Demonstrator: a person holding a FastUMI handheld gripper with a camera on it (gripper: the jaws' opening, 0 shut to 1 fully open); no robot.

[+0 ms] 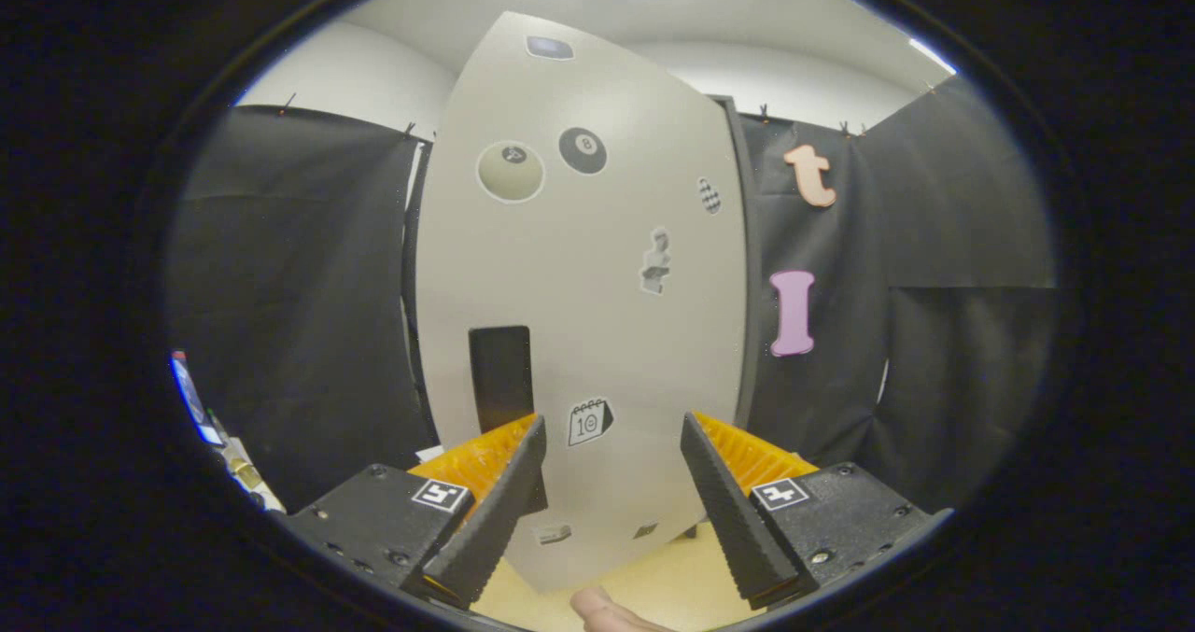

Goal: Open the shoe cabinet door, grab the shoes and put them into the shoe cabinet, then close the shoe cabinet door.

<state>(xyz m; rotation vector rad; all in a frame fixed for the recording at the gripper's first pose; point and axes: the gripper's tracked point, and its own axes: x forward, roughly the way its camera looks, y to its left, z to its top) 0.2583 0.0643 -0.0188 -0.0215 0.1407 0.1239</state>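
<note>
The shoe cabinet's pale grey door [579,315] stands upright just ahead of my fingers, with several stickers on its face. A black rectangular handle [501,378] is set low on the door, right above the left finger [499,506]. My gripper [611,441] is open, its ribbed black and orange fingers spread wide with nothing between them but the door's lower face. The right finger [724,501] is level with the door's lower right part. Whether the door is fully shut is unclear.
Black cloth walls flank the cabinet on both sides. A pale wooden floor [672,571] shows below the door. Part of a person's hand [607,610] is visible under the fingers. Some small items [219,436] sit far left.
</note>
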